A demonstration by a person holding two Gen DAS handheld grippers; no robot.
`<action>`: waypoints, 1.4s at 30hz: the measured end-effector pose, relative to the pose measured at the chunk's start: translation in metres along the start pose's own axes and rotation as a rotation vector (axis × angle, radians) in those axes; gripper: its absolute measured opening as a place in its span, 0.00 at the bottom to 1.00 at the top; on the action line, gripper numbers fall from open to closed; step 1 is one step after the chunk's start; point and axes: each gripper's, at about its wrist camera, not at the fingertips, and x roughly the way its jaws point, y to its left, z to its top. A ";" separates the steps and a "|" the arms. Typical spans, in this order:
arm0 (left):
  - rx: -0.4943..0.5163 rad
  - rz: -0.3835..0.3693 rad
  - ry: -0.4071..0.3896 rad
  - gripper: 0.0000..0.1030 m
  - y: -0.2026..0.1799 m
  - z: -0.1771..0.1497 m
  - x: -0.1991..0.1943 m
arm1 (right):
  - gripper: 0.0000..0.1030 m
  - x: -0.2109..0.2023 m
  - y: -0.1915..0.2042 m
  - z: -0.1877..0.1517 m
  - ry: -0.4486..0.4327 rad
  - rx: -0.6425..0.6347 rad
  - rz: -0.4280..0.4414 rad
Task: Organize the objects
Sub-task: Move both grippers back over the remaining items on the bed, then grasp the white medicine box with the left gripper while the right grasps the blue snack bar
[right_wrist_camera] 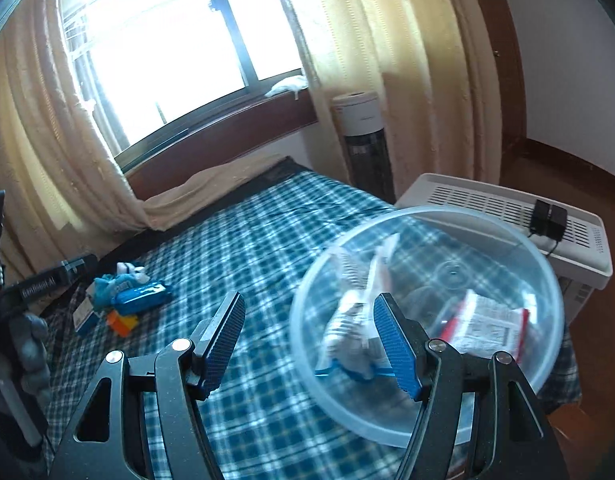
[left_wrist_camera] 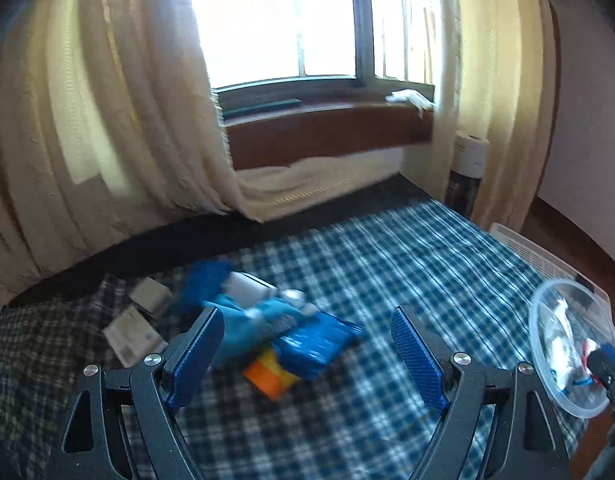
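Observation:
A pile of small packets lies on the blue plaid cloth (left_wrist_camera: 387, 280): blue wrappers (left_wrist_camera: 315, 340), an orange packet (left_wrist_camera: 269, 376) and white boxes (left_wrist_camera: 133, 336). The pile also shows in the right wrist view (right_wrist_camera: 127, 300). My left gripper (left_wrist_camera: 307, 344) is open and empty, just short of the pile. A clear plastic bowl (right_wrist_camera: 507, 252) holding a white pouch (right_wrist_camera: 351, 320) and a red-and-white packet (right_wrist_camera: 487, 328) sits at the table's right end; it also shows in the left wrist view (left_wrist_camera: 547, 312). My right gripper (right_wrist_camera: 311, 340) is open, with its right finger (right_wrist_camera: 395, 344) in front of the bowl.
A white appliance (right_wrist_camera: 507, 200) with a black adapter (right_wrist_camera: 547, 220) stands right of the table. A tower fan (right_wrist_camera: 363, 140) stands behind it. Curtains (left_wrist_camera: 107, 120) and a window sill (left_wrist_camera: 327, 128) lie beyond the table's far edge.

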 end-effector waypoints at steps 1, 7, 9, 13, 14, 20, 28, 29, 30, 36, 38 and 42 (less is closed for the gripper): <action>-0.014 0.012 -0.004 0.86 0.010 0.003 0.000 | 0.66 0.001 0.005 0.000 0.003 -0.005 0.008; -0.102 0.087 0.020 0.86 0.069 0.008 0.014 | 0.66 0.010 0.033 -0.001 0.025 -0.029 0.050; -0.136 0.103 0.041 0.86 0.086 0.006 0.021 | 0.66 0.013 0.041 -0.002 0.032 -0.037 0.061; -0.186 0.130 0.081 0.86 0.111 -0.002 0.036 | 0.67 0.026 0.059 -0.005 0.064 -0.051 0.091; -0.200 0.137 0.091 0.86 0.119 -0.004 0.040 | 0.67 0.030 0.064 -0.005 0.074 -0.054 0.098; -0.291 0.175 0.137 0.86 0.153 -0.011 0.060 | 0.67 0.049 0.091 -0.006 0.118 -0.083 0.135; -0.441 0.255 0.254 0.86 0.191 -0.029 0.101 | 0.67 0.074 0.120 -0.012 0.172 -0.116 0.173; -0.456 0.257 0.266 0.86 0.194 -0.031 0.106 | 0.67 0.077 0.123 -0.013 0.177 -0.122 0.168; -0.468 0.256 0.276 0.86 0.195 -0.033 0.110 | 0.67 0.080 0.126 -0.014 0.184 -0.127 0.171; -0.510 0.263 0.299 0.86 0.199 -0.038 0.126 | 0.67 0.092 0.137 -0.020 0.206 -0.144 0.183; -0.511 0.269 0.303 0.89 0.200 -0.040 0.130 | 0.67 0.096 0.139 -0.022 0.214 -0.149 0.184; -0.513 0.285 0.313 0.89 0.203 -0.045 0.137 | 0.67 0.102 0.145 -0.026 0.231 -0.158 0.186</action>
